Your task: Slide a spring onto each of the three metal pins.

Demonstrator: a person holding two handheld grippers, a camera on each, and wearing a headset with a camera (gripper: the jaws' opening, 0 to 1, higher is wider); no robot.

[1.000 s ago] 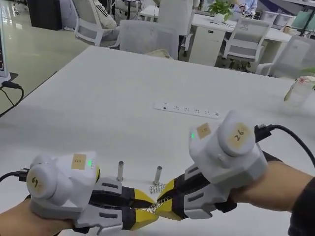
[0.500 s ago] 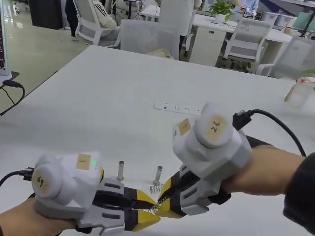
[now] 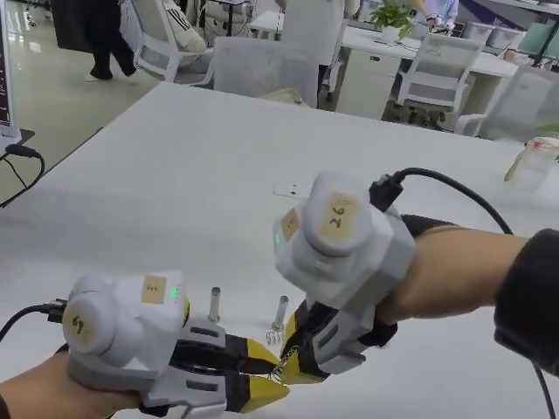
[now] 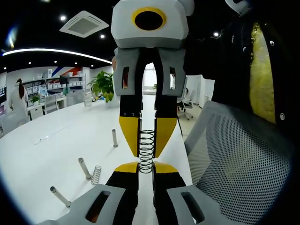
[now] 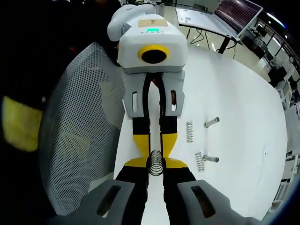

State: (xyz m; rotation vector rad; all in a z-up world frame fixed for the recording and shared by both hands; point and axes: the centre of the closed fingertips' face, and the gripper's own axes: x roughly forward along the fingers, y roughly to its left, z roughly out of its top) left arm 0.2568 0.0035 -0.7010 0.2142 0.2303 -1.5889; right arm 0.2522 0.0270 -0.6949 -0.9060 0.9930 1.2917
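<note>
**Two-gripper hold on a spring, above the table.** The left gripper [image 4: 146, 168] and the right gripper [image 4: 146, 153] meet tip to tip, jaws pointing at one another. Both are drawn narrow, and both pinch the same spring [image 4: 146, 146]. The left gripper's yellow tips clamp one end, and the right gripper's tips flank the rest of its length. The spring's axis runs along the line from one gripper to the other, so in the right gripper view it appears end-on as a small ring [image 5: 156, 165] between that gripper's own tips.

**Purpose of the hold (judged).** This looks like a hand-over or re-grip. With both grippers holding it, the light coil cannot drop or spring away while it is being turned. One gripper could then let go and leave an open end free to pass over a pin.

**The spring.** It is thin bright wire in open, evenly spaced coils. It is slender and straight, with no visible bend or crush under the jaws.

**Surroundings.** Three metal pins [image 4: 114, 138] [image 4: 84, 168] [image 4: 60, 196] stand upright on the white table [image 4: 42, 150]. They are ahead of the left gripper's jaws and off to its left, well apart from each other, and all of them look bare. A loose spring [image 4: 96, 174] lies just beside the middle pin. In the right gripper view two loose springs [image 5: 189, 131] [image 5: 200, 161] lie to the right of the meeting tips. Whether either touches a pin cannot be told.
</note>
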